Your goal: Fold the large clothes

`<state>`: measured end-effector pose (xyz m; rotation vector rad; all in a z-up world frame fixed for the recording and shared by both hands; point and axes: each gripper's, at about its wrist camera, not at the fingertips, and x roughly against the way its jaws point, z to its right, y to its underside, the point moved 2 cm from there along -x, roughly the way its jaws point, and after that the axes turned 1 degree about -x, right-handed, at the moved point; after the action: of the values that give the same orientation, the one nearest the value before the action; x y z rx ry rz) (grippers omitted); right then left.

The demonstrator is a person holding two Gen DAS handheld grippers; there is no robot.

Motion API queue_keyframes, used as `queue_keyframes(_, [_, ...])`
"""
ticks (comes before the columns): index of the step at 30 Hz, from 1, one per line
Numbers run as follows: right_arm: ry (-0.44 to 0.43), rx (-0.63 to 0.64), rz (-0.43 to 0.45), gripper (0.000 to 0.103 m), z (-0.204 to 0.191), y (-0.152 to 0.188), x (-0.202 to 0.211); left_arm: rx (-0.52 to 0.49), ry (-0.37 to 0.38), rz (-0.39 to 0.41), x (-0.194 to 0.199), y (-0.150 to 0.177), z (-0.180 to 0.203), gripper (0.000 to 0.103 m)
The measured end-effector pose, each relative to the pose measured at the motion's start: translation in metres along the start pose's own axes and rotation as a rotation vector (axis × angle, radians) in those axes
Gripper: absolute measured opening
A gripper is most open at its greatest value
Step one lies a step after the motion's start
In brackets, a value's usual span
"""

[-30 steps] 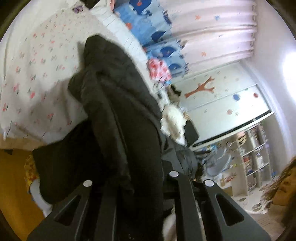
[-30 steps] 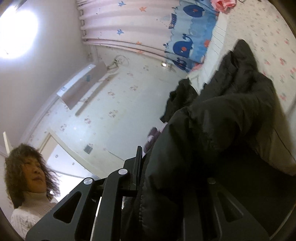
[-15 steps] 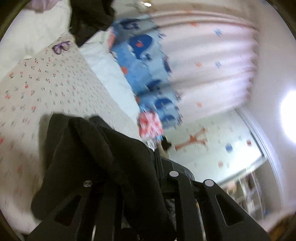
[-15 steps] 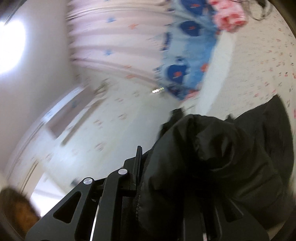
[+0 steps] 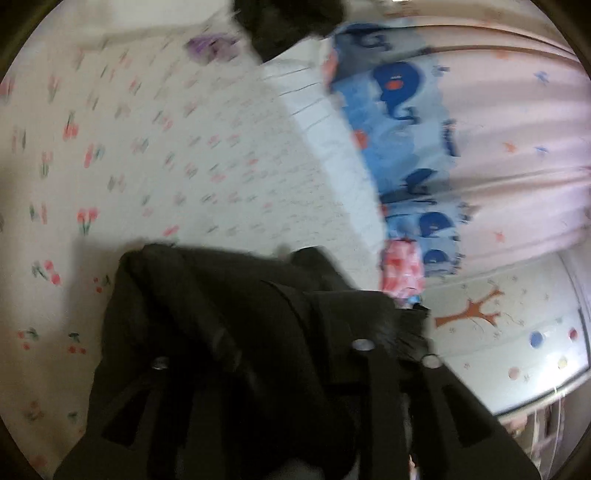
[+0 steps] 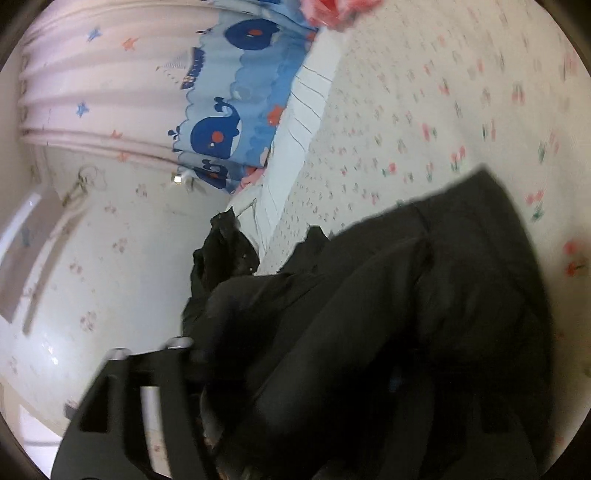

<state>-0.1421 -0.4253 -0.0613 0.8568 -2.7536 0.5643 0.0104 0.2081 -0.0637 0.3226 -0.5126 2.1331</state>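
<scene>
A large black padded jacket (image 5: 229, 317) fills the lower part of the left wrist view and also shows in the right wrist view (image 6: 424, 295). My left gripper (image 5: 258, 376) is shut on its fabric, which bunches over both fingers. My right gripper (image 6: 314, 369) is shut on another part of the jacket, which hides its right finger. The jacket hangs over the bed sheet (image 5: 129, 155) with small cherry prints, and its far edge reaches onto the sheet (image 6: 443, 110). Both views are blurred by motion.
A second dark garment (image 5: 288, 26) lies at the bed's far edge and shows in the right view (image 6: 221, 254). A pink-red cloth (image 5: 400, 269) sits by the blue whale curtain (image 5: 399, 122). The wall (image 6: 92, 277) is on the left.
Both grippers have swung forward over the bed with the jacket. The person and the shelves have left the views. The jacket now sits lower and spreads onto the sheet.
</scene>
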Motion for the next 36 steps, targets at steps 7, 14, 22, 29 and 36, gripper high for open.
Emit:
queue_keyframes(7, [0.169, 0.432, 0.059, 0.094, -0.09, 0.038, 0.024, 0.083, 0.208, 0.188, 0.08, -0.016, 0.038, 0.096])
queue_keyframes(14, [0.413, 0.66, -0.04, 0.094, -0.127, 0.066, -0.057, -0.447, -0.038, 0.103, 0.029, 0.047, 0.138, 0.096])
queue_keyframes(22, [0.668, 0.659, -0.165, 0.096, -0.044, 0.027, -0.19, -0.695, -0.382, -0.096, -0.146, 0.072, 0.107, 0.096])
queue_keyframes(29, [0.777, 0.652, -0.247, 0.096, -0.028, 0.019, -0.211, -0.715, -0.505, -0.158, -0.161, 0.082, 0.101, 0.095])
queue_keyframes(36, [0.762, 0.776, -0.158, 0.096, -0.078, -0.005, -0.221, -0.676, -0.45, -0.01, -0.144, 0.036, 0.132, 0.096])
